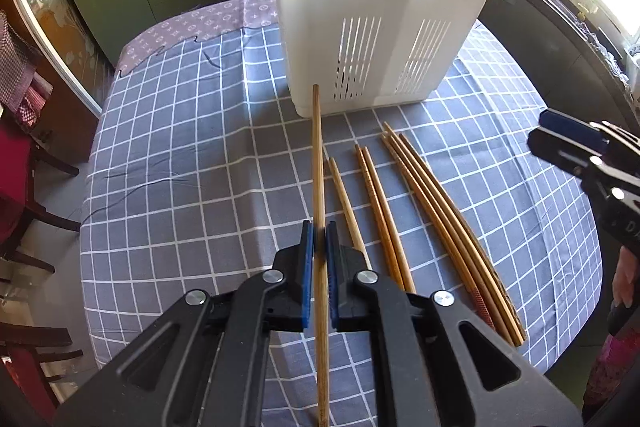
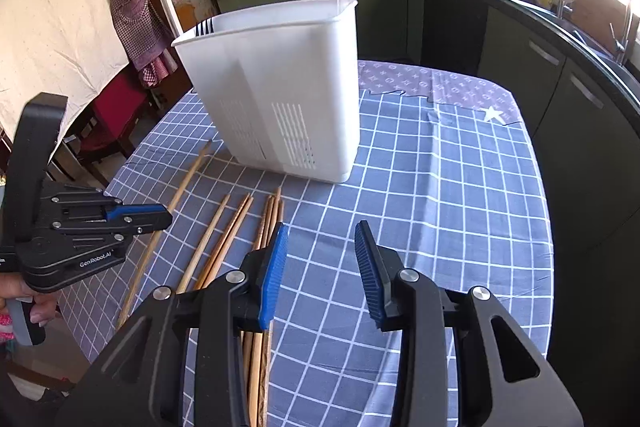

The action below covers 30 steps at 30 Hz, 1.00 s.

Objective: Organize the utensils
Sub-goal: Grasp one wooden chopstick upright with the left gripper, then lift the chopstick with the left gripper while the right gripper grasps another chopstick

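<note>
Left wrist view: left tool [image 1: 320,247] is clenched mid-shaft on one chopstick [image 1: 318,163], tip just before the white holder [image 1: 380,7]. Light, stiff, likely slippery, it may pivot. Right tool [image 2: 320,275] gapes empty beside the loose chopsticks [image 2: 224,247].

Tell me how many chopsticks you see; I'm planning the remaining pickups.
7: one chopstick clamped in the left gripper; six on the table: a single, a pair, a bundle of three.

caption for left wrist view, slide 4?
Left gripper shut on one chopstick, white utensil holder ahead on the checked tablecloth.
</note>
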Motion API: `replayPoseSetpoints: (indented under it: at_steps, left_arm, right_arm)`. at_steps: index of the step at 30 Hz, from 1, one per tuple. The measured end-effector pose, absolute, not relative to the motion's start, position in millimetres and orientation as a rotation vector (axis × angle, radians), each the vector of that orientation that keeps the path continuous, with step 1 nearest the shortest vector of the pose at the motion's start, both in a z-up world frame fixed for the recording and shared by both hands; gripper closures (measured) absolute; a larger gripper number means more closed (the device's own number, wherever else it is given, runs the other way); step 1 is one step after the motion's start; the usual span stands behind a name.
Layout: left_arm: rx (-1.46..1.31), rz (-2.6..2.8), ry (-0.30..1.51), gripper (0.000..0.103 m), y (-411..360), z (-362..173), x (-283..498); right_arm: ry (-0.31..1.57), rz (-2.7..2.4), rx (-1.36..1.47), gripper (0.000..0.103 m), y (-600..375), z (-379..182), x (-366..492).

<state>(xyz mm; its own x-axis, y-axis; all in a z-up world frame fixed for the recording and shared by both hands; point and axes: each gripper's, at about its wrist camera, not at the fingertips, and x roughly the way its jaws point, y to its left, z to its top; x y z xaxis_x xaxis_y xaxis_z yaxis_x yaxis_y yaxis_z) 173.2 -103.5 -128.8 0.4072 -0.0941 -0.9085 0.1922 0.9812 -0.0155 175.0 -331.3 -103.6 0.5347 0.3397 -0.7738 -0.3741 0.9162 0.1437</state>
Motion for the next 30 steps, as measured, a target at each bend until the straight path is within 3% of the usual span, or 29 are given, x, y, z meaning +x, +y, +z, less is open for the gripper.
replayPoseSetpoints:
  at_steps: [8, 11, 17, 28, 30]
  left_arm:
    - [0.055, -0.182, 1.022, 0.097, -87.3, -97.5, 154.2]
    - [0.039, -0.183, 0.979, 0.097, -80.7, -86.4, 148.9]
    - [0.029, -0.196, 0.953, 0.096, -71.0, -78.8, 143.1]
    - [0.021, -0.219, 0.945, 0.096, -68.2, -76.9, 139.8]
    - [0.017, -0.220, 0.942, 0.096, -67.4, -76.3, 140.3]
  right_arm:
    - [1.020, 0.462, -0.059, 0.068, -312.6, -129.2, 190.5]
    - [1.082, 0.480, -0.046, 0.076, -309.1, -143.2, 200.8]
    - [1.166, 0.500, -0.076, 0.082, -293.9, -163.0, 210.4]
    - [1.200, 0.488, -0.194, 0.082, -270.5, -171.5, 207.8]
    - [1.191, 0.468, -0.247, 0.086, -266.5, -172.0, 204.6]
